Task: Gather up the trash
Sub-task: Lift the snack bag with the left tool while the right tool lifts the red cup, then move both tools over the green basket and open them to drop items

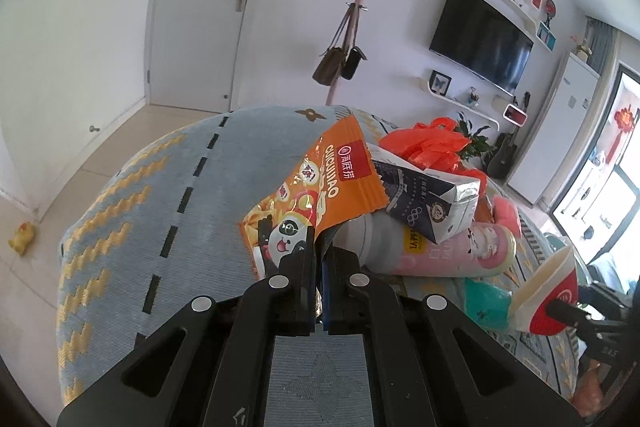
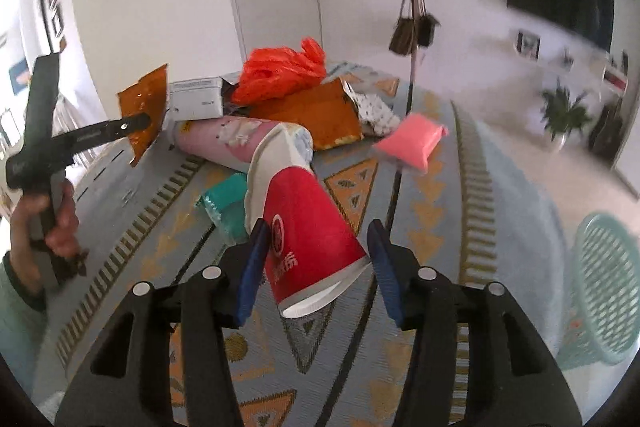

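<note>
My left gripper (image 1: 322, 239) is shut on the lower edge of an orange snack bag (image 1: 328, 183), which stands up off the cloth; the right wrist view shows the same bag (image 2: 146, 99) pinched at the far left. A red paper cup (image 2: 312, 211) with a crumpled white rim lies tilted between the blue pads of my right gripper (image 2: 318, 233), which is shut on it. From the left wrist view the cup (image 1: 548, 291) hangs at the right edge. A pile of trash lies behind: dark milk carton (image 1: 428, 203), pink tube (image 1: 460, 251), red-orange plastic bag (image 1: 432, 143).
A patterned blue and yellow cloth (image 1: 160, 207) covers the table. A teal packet (image 2: 224, 199) and a pink packet (image 2: 412, 143) lie near the pile. A teal mesh basket (image 2: 604, 287) stands on the floor at the right. A person's hand (image 2: 60, 227) grips the left tool.
</note>
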A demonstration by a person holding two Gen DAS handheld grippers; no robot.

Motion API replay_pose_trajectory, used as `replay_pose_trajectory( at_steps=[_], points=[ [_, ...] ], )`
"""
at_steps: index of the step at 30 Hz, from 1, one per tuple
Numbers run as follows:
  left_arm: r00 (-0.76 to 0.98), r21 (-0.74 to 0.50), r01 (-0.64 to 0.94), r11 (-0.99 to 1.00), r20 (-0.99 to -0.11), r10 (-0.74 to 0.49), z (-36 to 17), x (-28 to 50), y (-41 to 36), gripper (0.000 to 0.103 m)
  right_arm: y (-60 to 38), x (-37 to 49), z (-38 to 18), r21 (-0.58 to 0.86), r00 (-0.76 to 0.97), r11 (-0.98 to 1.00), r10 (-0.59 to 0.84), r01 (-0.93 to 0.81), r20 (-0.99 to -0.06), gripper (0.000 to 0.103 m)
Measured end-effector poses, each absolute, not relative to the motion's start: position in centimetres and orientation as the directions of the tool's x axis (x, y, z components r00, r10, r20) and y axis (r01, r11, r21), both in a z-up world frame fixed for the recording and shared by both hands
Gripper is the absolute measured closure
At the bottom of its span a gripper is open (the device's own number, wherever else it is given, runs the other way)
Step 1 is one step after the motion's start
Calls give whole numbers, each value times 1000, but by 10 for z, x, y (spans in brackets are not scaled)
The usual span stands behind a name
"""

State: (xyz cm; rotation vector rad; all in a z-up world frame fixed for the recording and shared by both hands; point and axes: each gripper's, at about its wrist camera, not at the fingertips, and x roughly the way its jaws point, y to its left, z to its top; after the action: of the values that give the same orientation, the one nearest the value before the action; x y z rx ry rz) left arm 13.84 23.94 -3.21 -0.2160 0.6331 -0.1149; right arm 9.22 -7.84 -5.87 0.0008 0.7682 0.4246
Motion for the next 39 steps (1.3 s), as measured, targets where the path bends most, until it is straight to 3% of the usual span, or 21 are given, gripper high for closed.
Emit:
replay_pose_trajectory(
  at_steps=[5,9,20,25,32,39],
  points=[
    [803,-224,41,974,-573,-165,-31,137,238,103,-82,99,-63,205,599,903,408,-378,-690,50],
    [812,-281,59,958,-545,-210,-20,125,235,103,-82,89,-55,170,629,910,387,-378,-674,59],
    [847,-207,252,945,-426,-319,57,94,127,103,-138,61,0,125,798,960,277,-250,-535,59],
    [790,-224,400,889,-407,-458,70,102,59,103,-199,50,25,138,869,982,177,-127,-461,59],
    [673,-194,570,799,-448,-589,61,139,-61,103,-305,42,32,185,908,978,-14,101,-418,59],
    [460,-274,684,676,-558,-691,4,184,-188,103,-400,50,-13,204,825,903,-228,378,-517,59]
  ],
)
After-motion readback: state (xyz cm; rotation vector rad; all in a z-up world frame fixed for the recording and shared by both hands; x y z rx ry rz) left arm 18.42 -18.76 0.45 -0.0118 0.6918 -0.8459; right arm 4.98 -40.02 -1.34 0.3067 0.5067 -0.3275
